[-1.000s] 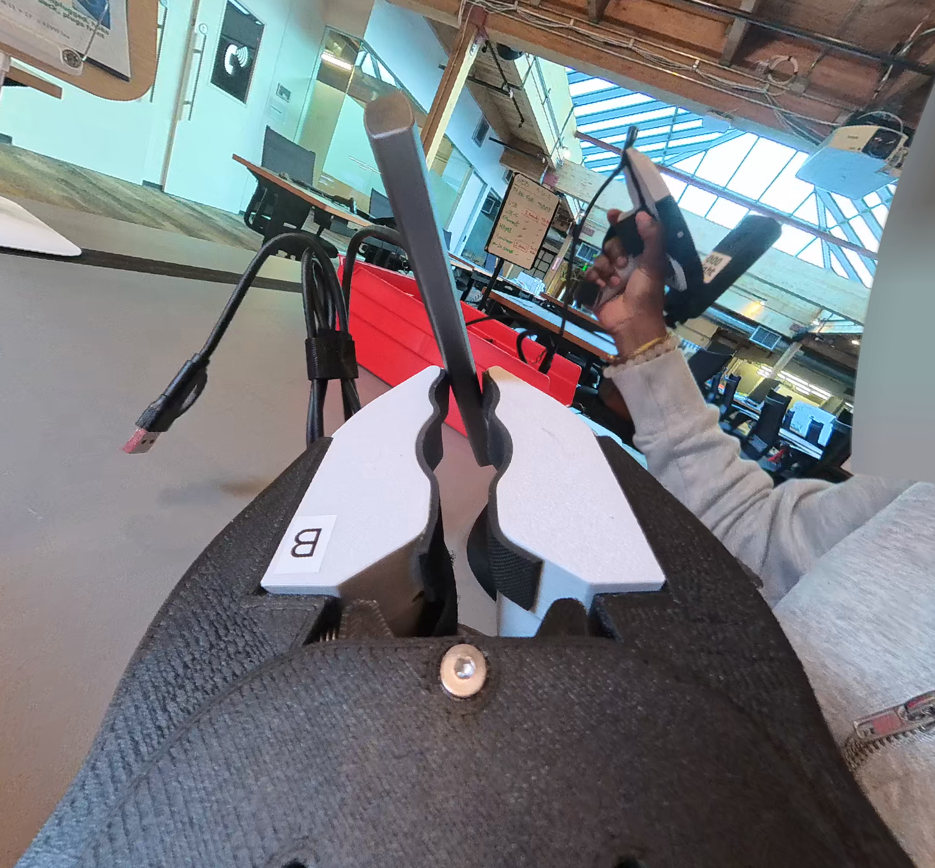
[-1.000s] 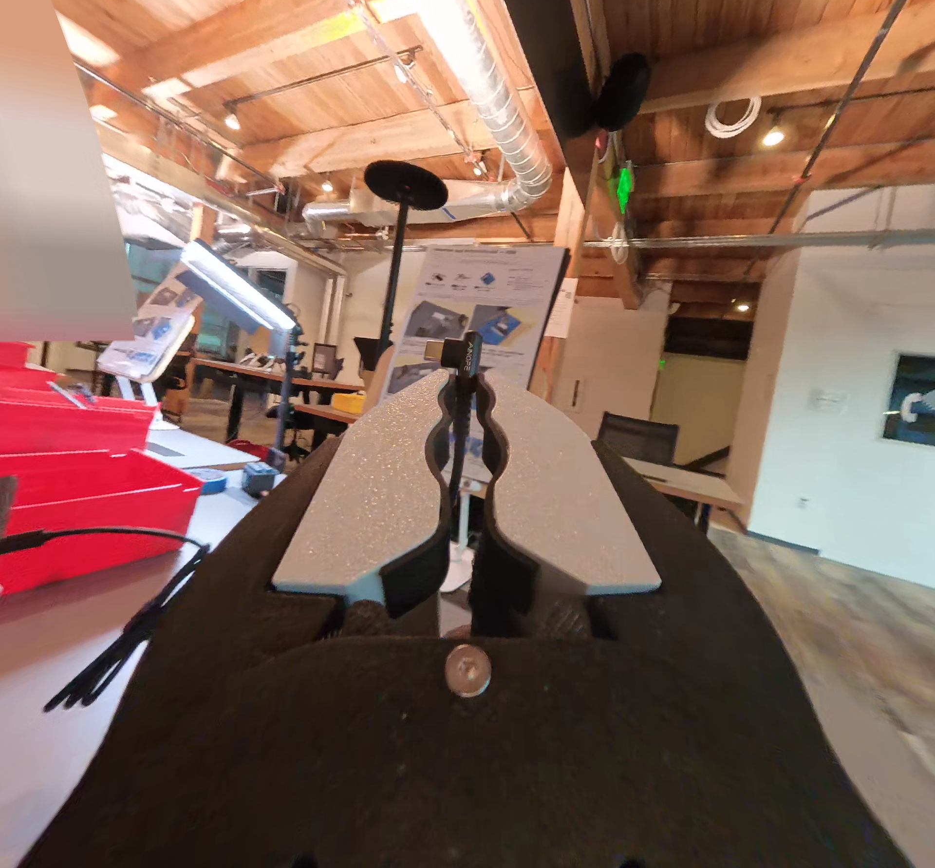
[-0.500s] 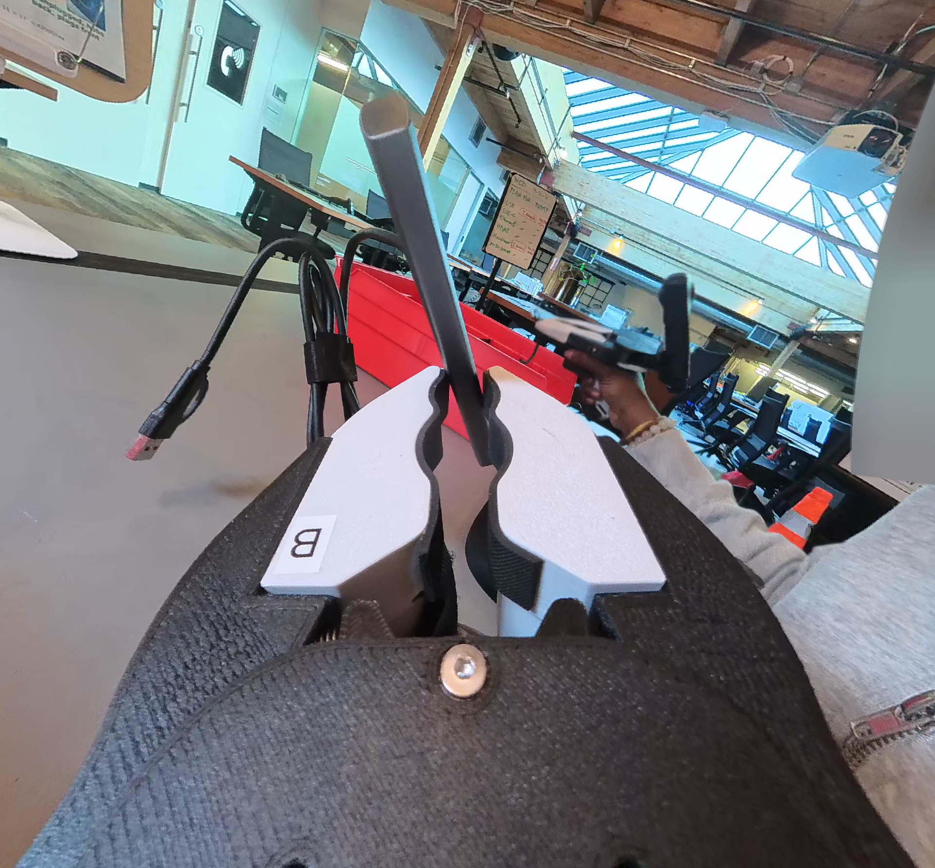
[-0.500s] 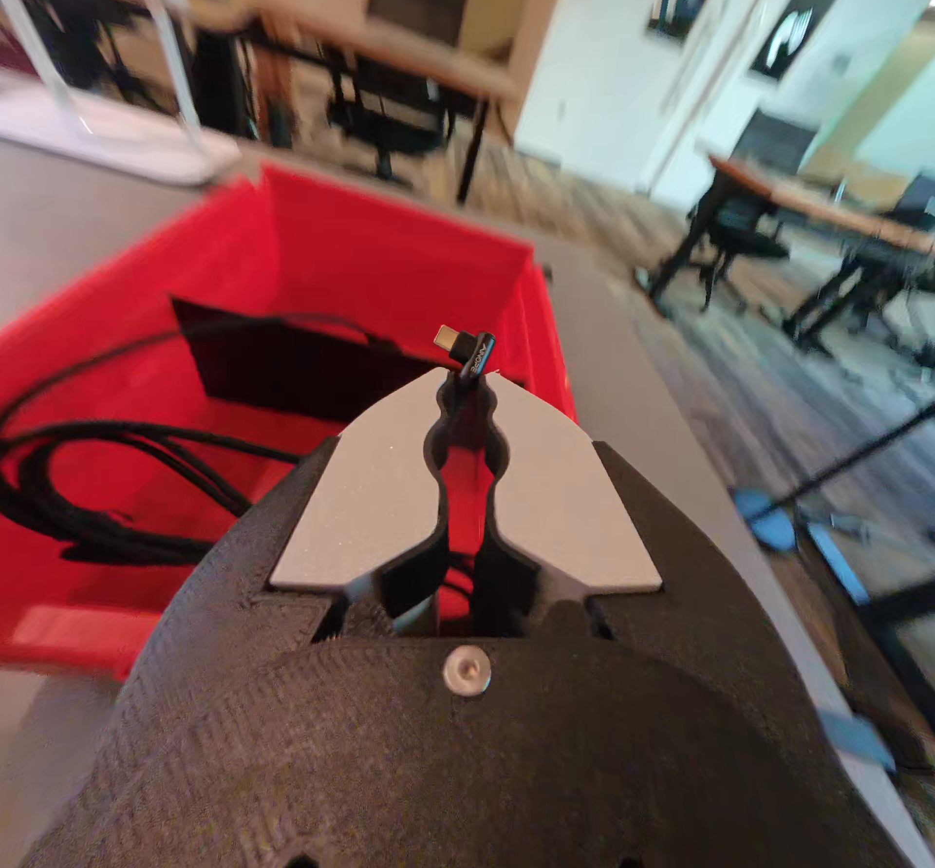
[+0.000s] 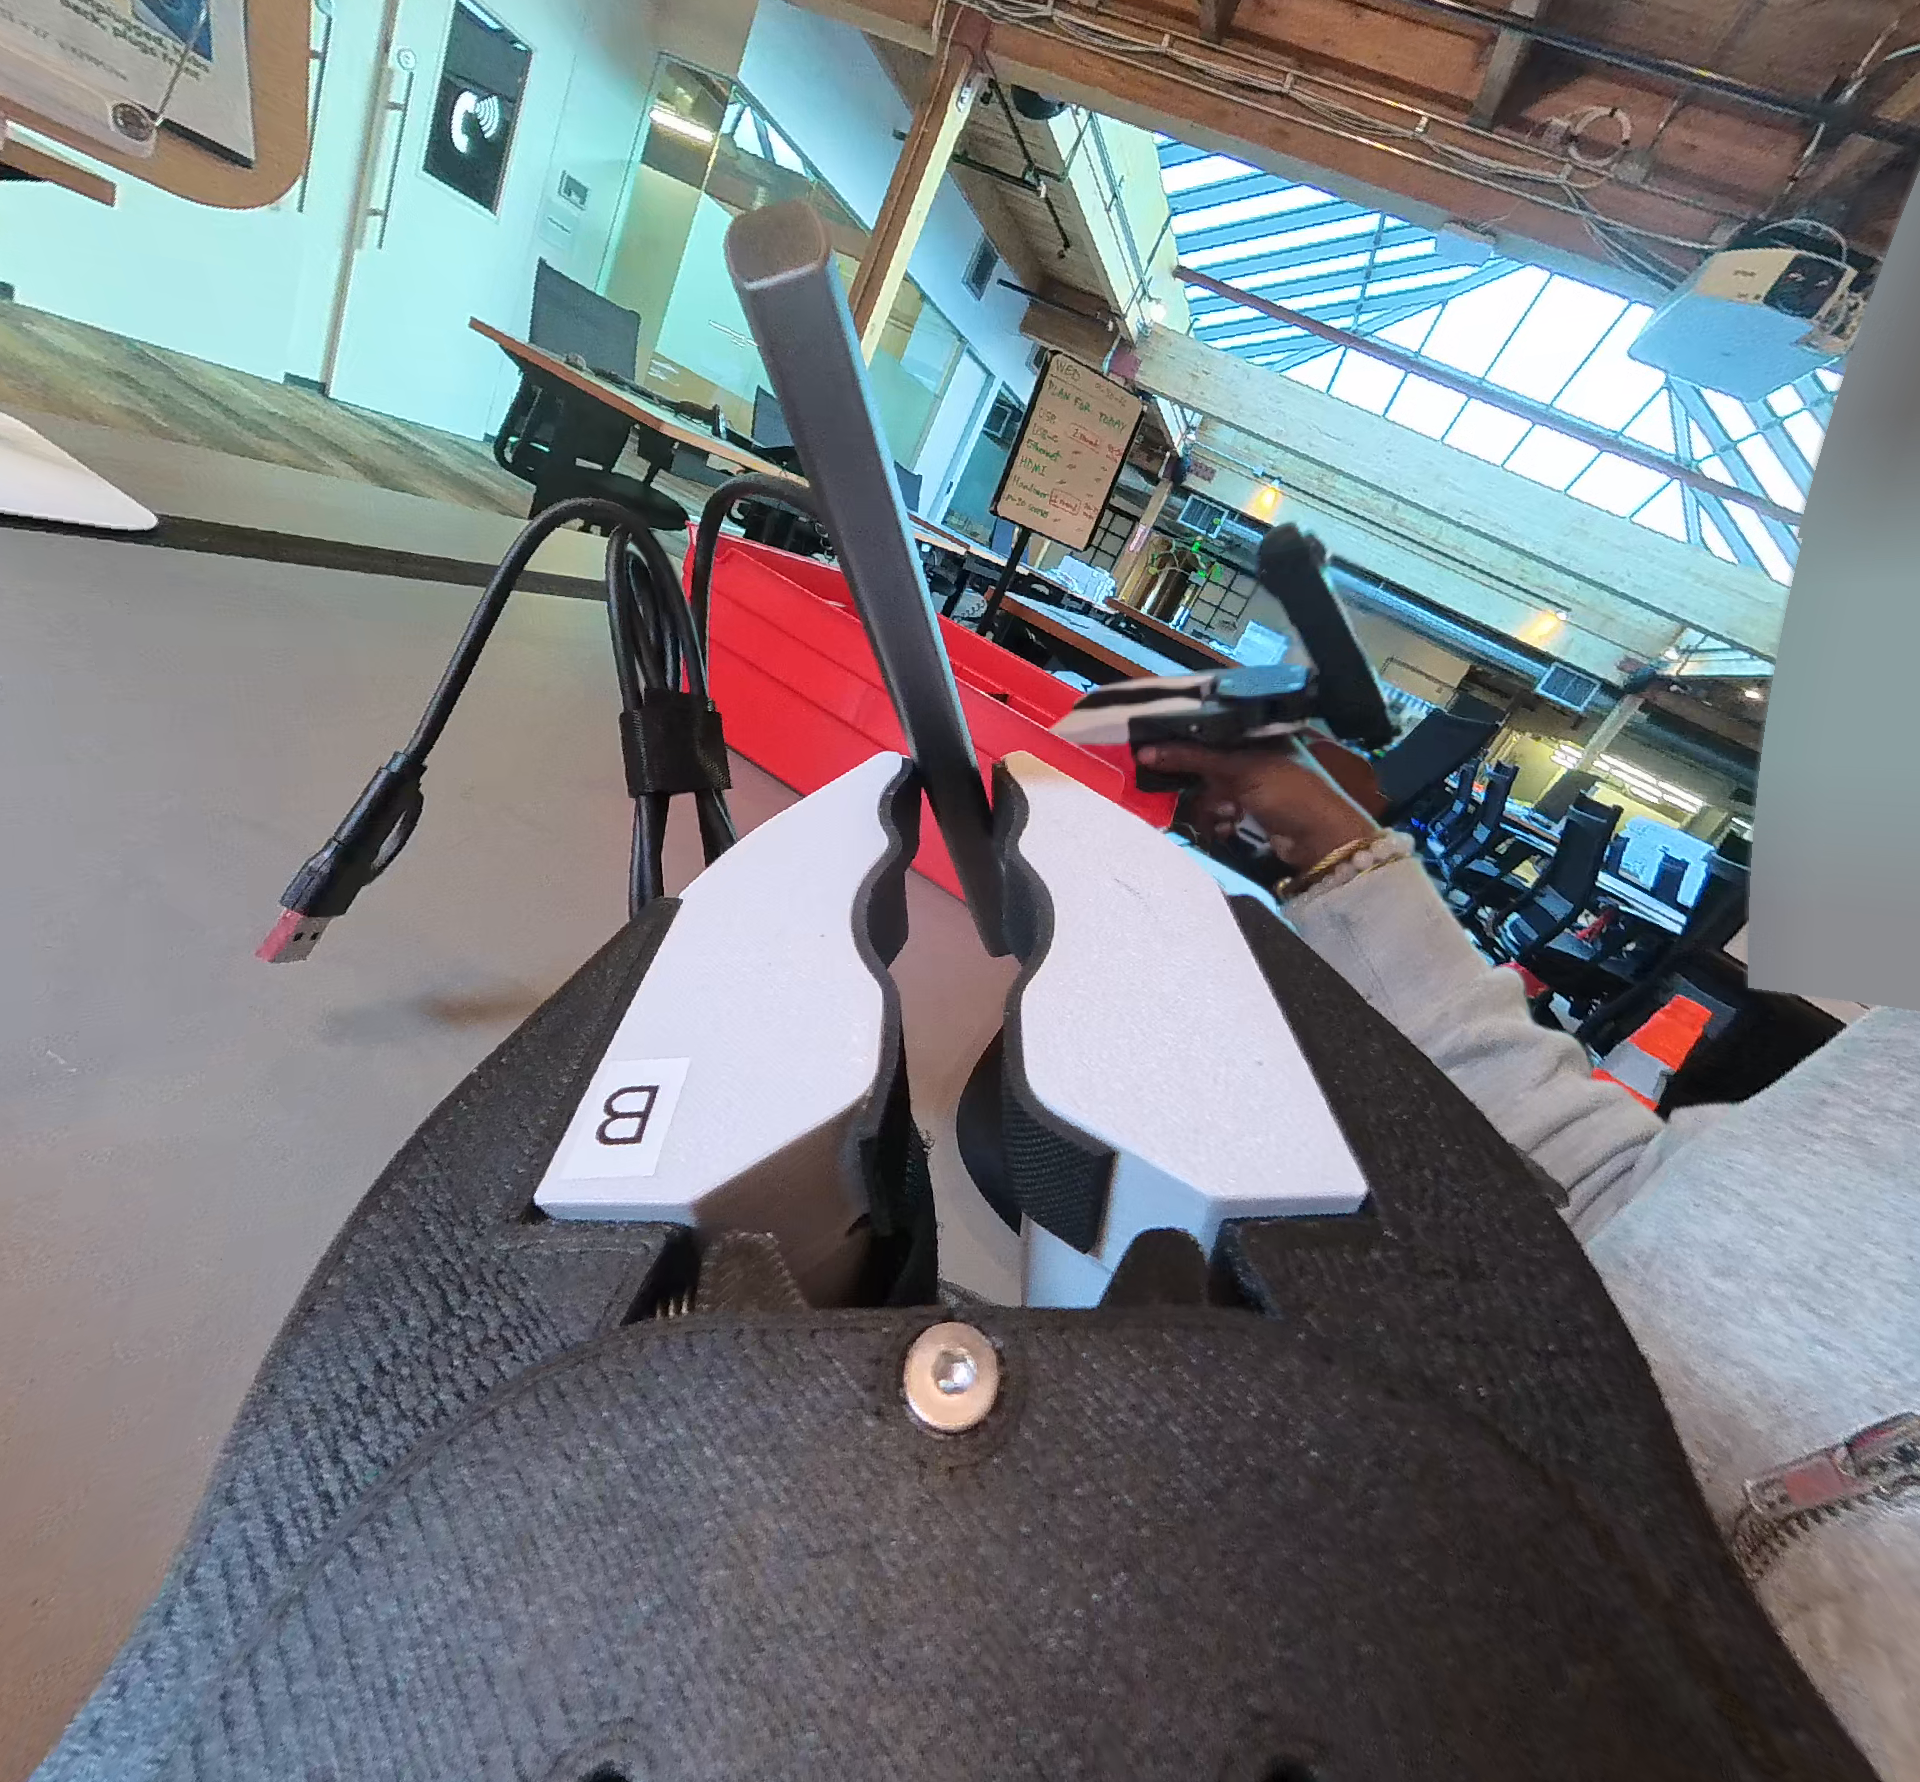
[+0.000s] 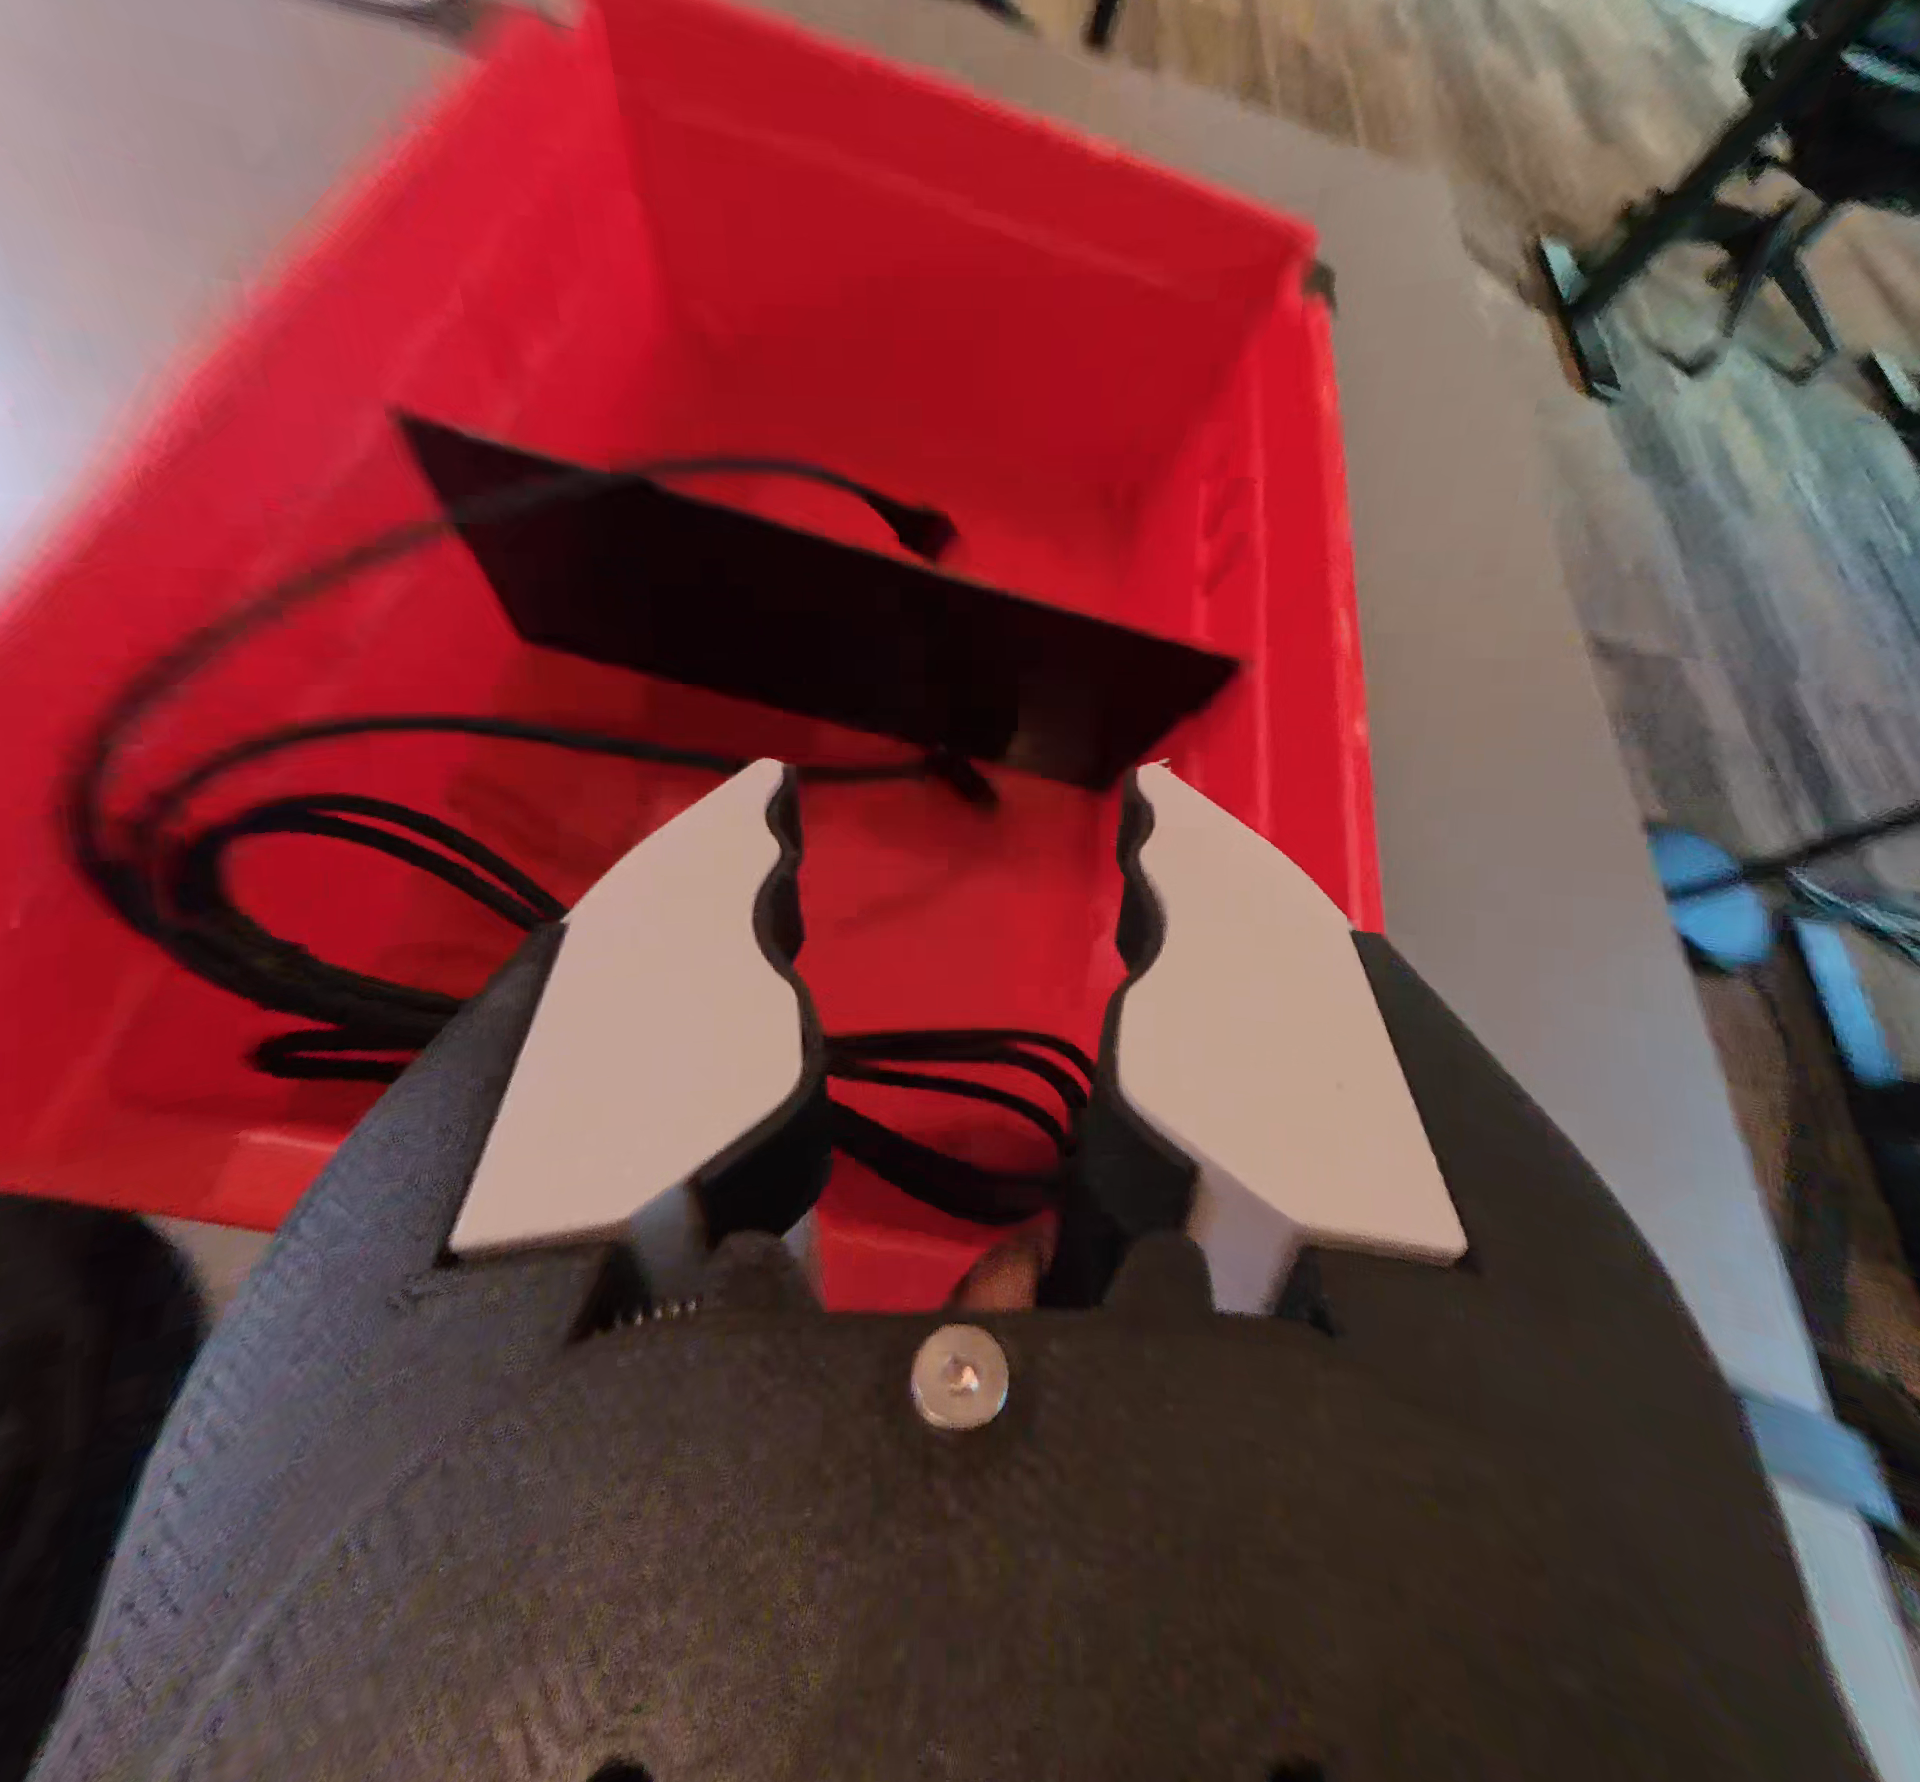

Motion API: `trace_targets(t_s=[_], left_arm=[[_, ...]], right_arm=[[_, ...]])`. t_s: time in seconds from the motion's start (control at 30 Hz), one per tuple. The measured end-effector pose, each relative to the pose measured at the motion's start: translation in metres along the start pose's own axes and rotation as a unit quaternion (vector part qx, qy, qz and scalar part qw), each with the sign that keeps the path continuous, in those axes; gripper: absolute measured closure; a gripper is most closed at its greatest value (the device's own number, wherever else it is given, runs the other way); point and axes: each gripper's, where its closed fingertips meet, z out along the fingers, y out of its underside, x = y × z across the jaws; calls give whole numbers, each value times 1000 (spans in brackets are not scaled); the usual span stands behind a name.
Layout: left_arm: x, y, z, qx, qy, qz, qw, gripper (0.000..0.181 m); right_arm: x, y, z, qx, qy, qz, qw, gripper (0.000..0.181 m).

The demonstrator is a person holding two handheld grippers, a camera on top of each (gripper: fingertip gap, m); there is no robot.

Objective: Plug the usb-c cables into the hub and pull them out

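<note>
The left hand-held gripper [image 5: 951, 782] sits low in the middle of its frame, its two pale fingers [image 5: 758, 984] squeezed narrow on one slim dark grey hub [image 5: 862, 527], which stands tilted up toward the upper middle. One bundled black cable [image 5: 655, 672] hangs from the hub just left of it, bound by one black strap [image 5: 673, 750], and one red-tipped plug [image 5: 296, 932] dangles free above the grey counter [image 5: 156, 745] at centre left. Behind the hub lies one red bin [image 5: 810, 683]. At centre right, one hand [image 5: 1236, 792] in a grey sleeve [image 5: 1455, 1036] holds the other gripper over that bin.

In the right wrist view the right hand-held gripper [image 6: 956, 787] points down into the red bin [image 6: 935, 205], its fingers [image 6: 665, 1015] spread wide with nothing between them. The picture is blurred. In the bin lie one flat black rectangle [image 6: 831, 610], set slantwise across the middle, and black usb-c cables [image 6: 208, 901] looped at lower left and running under the fingers; I cannot count them for sure, though two plug ends show, one [image 6: 925, 527] above the rectangle and one [image 6: 961, 782] at its lower edge.
</note>
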Motion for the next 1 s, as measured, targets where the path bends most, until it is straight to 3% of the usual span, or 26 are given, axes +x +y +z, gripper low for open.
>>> trace_targets(t_s=[0.1, 0.17, 0.37, 0.47, 0.6, 0.73, 0.83, 1.0], left_arm=[[0, 0, 0, -1, 0, 0, 1000, 168], [0, 0, 0, 0, 0, 0, 1000, 168], [1, 0, 0, 1, 1, 1, 1000, 168], [1, 0, 0, 1, 3, 0, 1000, 168], [1, 0, 0, 2, 4, 0, 1000, 168], [1, 0, 0, 1, 4, -2, 1000, 168], [1, 0, 0, 1, 4, -1, 1000, 168], [1, 0, 0, 2, 4, 0, 1000, 168]], right_arm=[[-43, -37, -6, 56, -122, 53, 989, 129], [-69, -47, -1, 37, -200, 101, 974, 130], [-88, -41, 34, -37, -245, 182, 952, 147], [-94, -43, 38, -31, -252, 190, 948, 162], [-89, -45, 34, -1, -224, 171, 959, 171], [-75, -47, 3, 48, -133, 138, 980, 171], [-63, -34, -17, 29, -52, 103, 993, 170], [-56, -21, -26, -39, 9, 65, 997, 171]])
